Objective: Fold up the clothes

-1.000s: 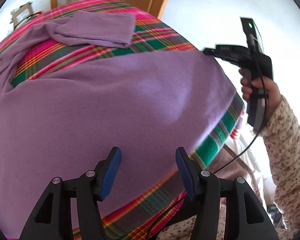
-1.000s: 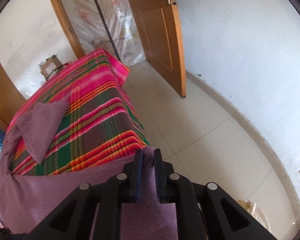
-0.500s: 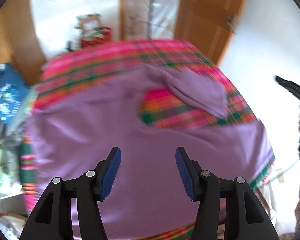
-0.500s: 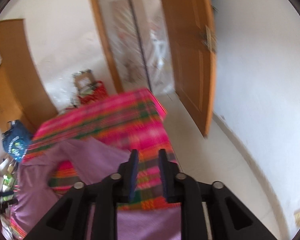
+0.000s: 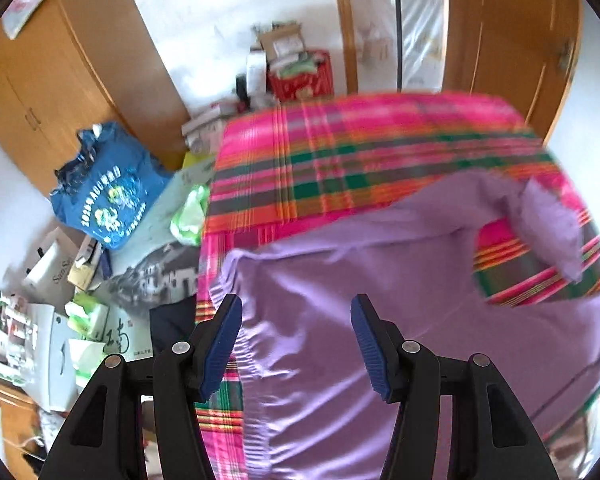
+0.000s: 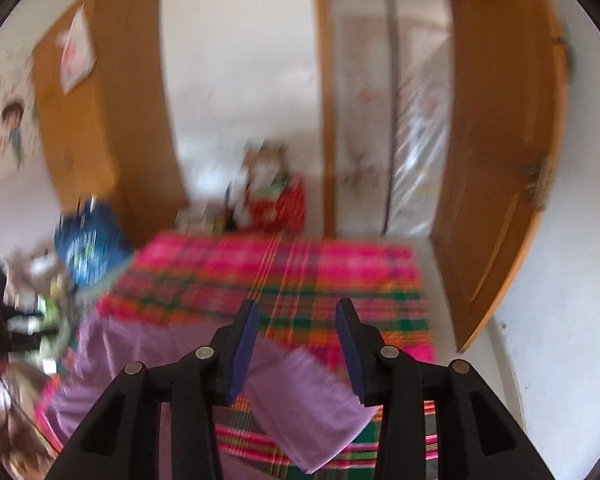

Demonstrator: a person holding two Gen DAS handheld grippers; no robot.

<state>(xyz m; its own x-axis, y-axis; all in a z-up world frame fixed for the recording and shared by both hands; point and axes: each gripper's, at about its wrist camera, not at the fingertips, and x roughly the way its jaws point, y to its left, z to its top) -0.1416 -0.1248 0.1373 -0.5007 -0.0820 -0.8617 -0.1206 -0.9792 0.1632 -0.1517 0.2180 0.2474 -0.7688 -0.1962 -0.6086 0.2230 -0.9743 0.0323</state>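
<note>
Beside the plaid blanket (image 5: pixel 340 152), on its far edge, a red box (image 5: pixel 304 76) is seen stuffed with cartons and greenish packets, their details blurred. A blue bag (image 5: pixel 104 196) is slumped off the blanket's left side, against a wooden wardrobe (image 5: pixel 60 68); what it contains cannot be told. Further boxes and papers (image 5: pixel 52 312) are heaped below it.

The blanket is woven in pink, green and orange stripes and is spread flat over a bed-like surface. On its near half a purple garment (image 5: pixel 380 320) is laid: soft, matte, smooth fleece-like cloth, with a ribbed hem along its left edge and one sleeve (image 6: pixel 308 400) folded back across the plaid.

The left gripper (image 5: pixel 296 344) is held above the garment near that hem, its blue ribbed pads spread wide with nothing gripped. The right gripper (image 6: pixel 296 348) is raised over the sleeve, its jaws opening, no cloth pinched between them.

Beyond the blanket, white walls, a plastic-covered doorway (image 6: pixel 392 120) and an open wooden door (image 6: pixel 500 160) are shown.
</note>
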